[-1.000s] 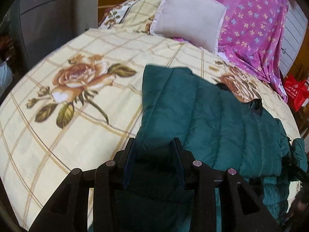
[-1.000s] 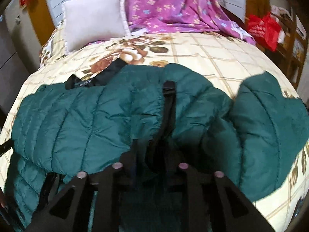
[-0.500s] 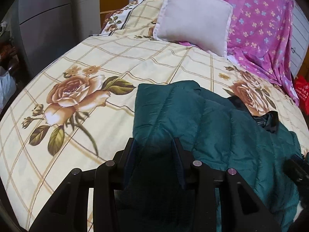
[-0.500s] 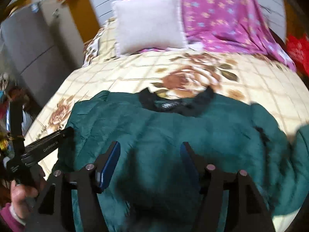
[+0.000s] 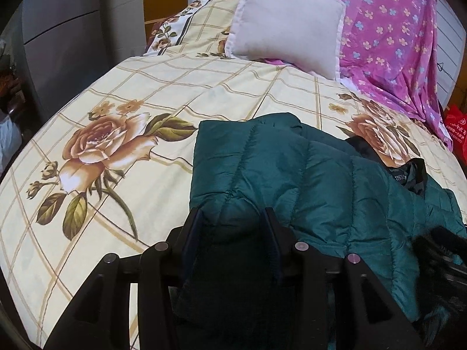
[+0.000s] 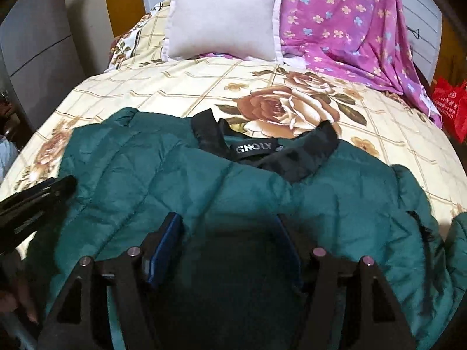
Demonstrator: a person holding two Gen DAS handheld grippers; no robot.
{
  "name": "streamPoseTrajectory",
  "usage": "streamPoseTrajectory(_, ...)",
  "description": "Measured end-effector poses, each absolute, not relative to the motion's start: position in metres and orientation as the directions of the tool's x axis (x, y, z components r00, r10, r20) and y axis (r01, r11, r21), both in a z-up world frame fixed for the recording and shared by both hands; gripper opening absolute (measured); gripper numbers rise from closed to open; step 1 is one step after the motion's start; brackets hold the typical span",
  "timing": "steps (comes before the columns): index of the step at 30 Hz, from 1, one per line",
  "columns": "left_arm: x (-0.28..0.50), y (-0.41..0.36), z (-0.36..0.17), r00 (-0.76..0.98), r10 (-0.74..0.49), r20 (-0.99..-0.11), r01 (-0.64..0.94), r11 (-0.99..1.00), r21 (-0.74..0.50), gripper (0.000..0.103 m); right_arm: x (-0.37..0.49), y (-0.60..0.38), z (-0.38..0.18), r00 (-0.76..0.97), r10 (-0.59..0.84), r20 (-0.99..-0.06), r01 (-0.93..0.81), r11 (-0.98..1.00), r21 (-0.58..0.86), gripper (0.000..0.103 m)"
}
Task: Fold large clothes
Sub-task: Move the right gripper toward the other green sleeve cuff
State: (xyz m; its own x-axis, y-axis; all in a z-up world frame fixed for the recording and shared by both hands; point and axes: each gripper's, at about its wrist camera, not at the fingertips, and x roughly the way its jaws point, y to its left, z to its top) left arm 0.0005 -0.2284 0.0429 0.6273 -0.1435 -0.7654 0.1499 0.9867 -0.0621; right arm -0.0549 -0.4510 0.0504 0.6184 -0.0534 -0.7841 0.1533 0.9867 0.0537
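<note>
A dark green quilted puffer jacket (image 6: 233, 192) with a black collar (image 6: 262, 148) lies spread across the floral bedspread (image 6: 204, 87). It also shows in the left wrist view (image 5: 306, 180). My left gripper (image 5: 232, 227) is shut on a bunched fold of the jacket near its left edge. My right gripper (image 6: 230, 233) is open, its fingers (image 6: 163, 248) wide apart just above the jacket's middle, holding nothing. The left gripper's black body (image 6: 32, 201) shows at the left of the right wrist view.
A white pillow (image 6: 221, 17) and a purple flowered sheet (image 6: 350, 20) lie at the head of the bed. A red bag (image 6: 449, 105) hangs off the right side. Grey cabinets (image 5: 64, 35) stand to the left of the bed.
My right gripper let go of the jacket, opened and swung left over its middle. The left sleeve part now lies folded in over the body. My left gripper keeps its hold.
</note>
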Motion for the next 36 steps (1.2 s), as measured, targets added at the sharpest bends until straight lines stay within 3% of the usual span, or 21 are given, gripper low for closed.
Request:
streamPoseTrajectory(7, -0.020, -0.225, 0.063, 0.644, -0.204, -0.737, 0.137, 0.979, -0.151, 0.021, -0.124, -0.507, 0.072, 0.637, -0.159, -0.754, 0.249, 0.968, 0.006, 0.069)
streamPoseTrajectory(17, -0.037, -0.229, 0.074, 0.651, -0.234, -0.722, 0.123, 0.971, -0.203, 0.021, -0.128, -0.542, 0.031, 0.566, -0.181, -0.804, 0.308, 0.951, 0.003, 0.065)
streamPoseTrajectory(26, -0.045, -0.270, 0.063, 0.603, -0.277, -0.749, 0.225, 0.959, -0.173, 0.021, -0.142, -0.533, 0.068, 0.629, -0.147, -0.764, 0.320, 0.944, 0.082, 0.068)
streamPoseTrajectory(31, -0.043, -0.287, 0.048, 0.597, -0.211, -0.774, 0.252, 0.965, -0.069, 0.021, -0.120, -0.535, 0.055, 0.612, -0.172, -0.772, 0.339, 0.939, 0.060, 0.069)
streamPoseTrajectory(36, -0.043, -0.288, 0.043, 0.597, -0.209, -0.775, 0.260, 0.964, -0.059, 0.022, -0.102, -0.545, 0.027, 0.573, -0.179, -0.800, 0.371, 0.927, 0.059, 0.069)
